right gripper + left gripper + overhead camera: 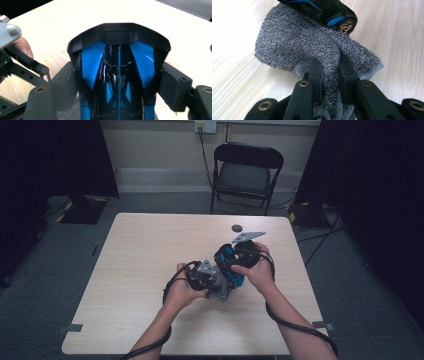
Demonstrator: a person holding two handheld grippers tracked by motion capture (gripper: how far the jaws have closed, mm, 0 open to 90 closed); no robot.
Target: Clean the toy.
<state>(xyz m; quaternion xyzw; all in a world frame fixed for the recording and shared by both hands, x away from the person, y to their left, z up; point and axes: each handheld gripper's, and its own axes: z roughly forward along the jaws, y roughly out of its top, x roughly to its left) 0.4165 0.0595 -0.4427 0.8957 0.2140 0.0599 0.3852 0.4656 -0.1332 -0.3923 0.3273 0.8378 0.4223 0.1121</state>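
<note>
From where I stand, the person's two forearms come up from six o'clock and meet just right of the middle of the pale wooden table [140, 250].

At the left, the left gripper [216, 281] sits in the left hand [181, 290], its cable looping back along the forearm. In the left gripper view its two black jaws are pinched nearly together on a fold of a grey terry cloth [299, 47], the fabric bunched up between the pads [315, 72]. The rest of the cloth spreads flat on the tabletop towards twelve o'clock of that view, and at about one o'clock the edge of a black and blue toy car [329, 12] rests over it, one bronze-spoked wheel [345, 25] showing.

Moving right, the right gripper [231, 265] is held in the right hand [260, 270], touching the left gripper at about its two o'clock. In the right gripper view its jaws stand wide, the padded fingers [172, 86] pressed against both flanks of the toy car, whose glossy body runs straight up between them.

Farther back on the table, at twelve o'clock from the hands, lies a small dark round disc [236, 227]. Beyond the far edge stands a black folding chair [245, 175].
</note>
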